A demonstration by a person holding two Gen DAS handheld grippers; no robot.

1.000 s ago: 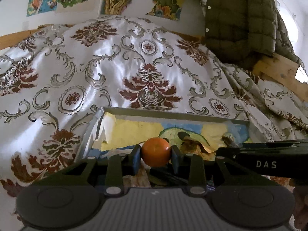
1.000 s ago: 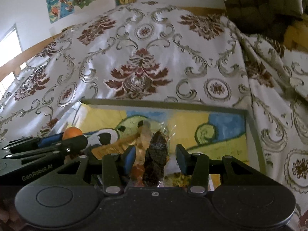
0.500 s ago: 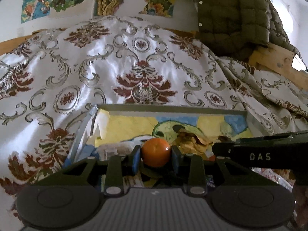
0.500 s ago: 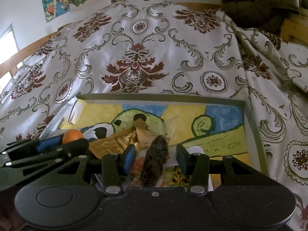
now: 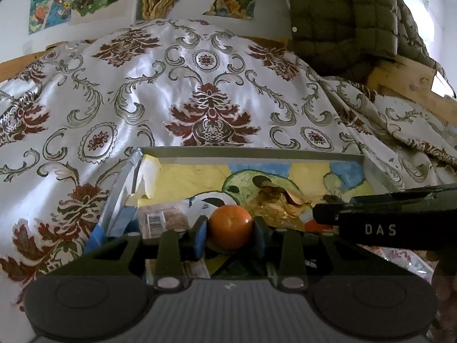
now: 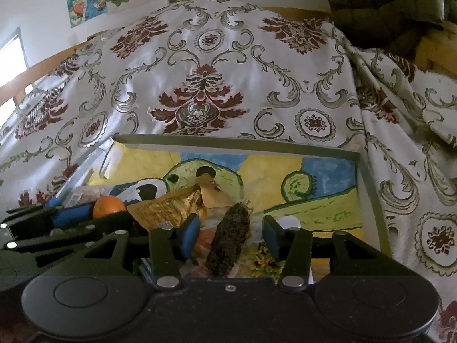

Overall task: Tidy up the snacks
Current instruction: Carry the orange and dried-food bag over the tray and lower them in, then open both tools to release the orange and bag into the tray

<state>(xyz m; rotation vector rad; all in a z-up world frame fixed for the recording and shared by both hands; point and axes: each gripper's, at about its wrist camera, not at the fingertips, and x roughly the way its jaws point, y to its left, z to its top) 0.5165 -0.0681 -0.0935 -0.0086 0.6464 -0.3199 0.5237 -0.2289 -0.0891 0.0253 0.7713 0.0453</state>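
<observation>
A grey tray (image 5: 251, 153) lined with a yellow, blue and green picture lies on the patterned cloth. My left gripper (image 5: 230, 228) is shut on a small orange (image 5: 230, 224) just above the tray's near left part. To its right, over the same tray (image 6: 228, 141), the jaws of my right gripper (image 6: 231, 230) are opening. A dark snack in a clear wrapper (image 6: 228, 240) lies tilted between them, with gaps to both pads. A crumpled gold wrapper (image 6: 168, 208) lies in the tray between the two grippers. The orange (image 6: 108, 205) shows at the left of the right wrist view.
A wrapped bread snack (image 5: 162, 217) and other packets lie at the tray's near left. The white and dark red cloth (image 5: 208, 91) covers the surface all around. A quilted green jacket (image 5: 342, 14) and a wooden frame (image 5: 405, 85) stand at the back right.
The right jaws have widened, and the dark snack has leaned over and sunk lower between them. The left gripper still holds the orange; more of the tray's near contents show.
</observation>
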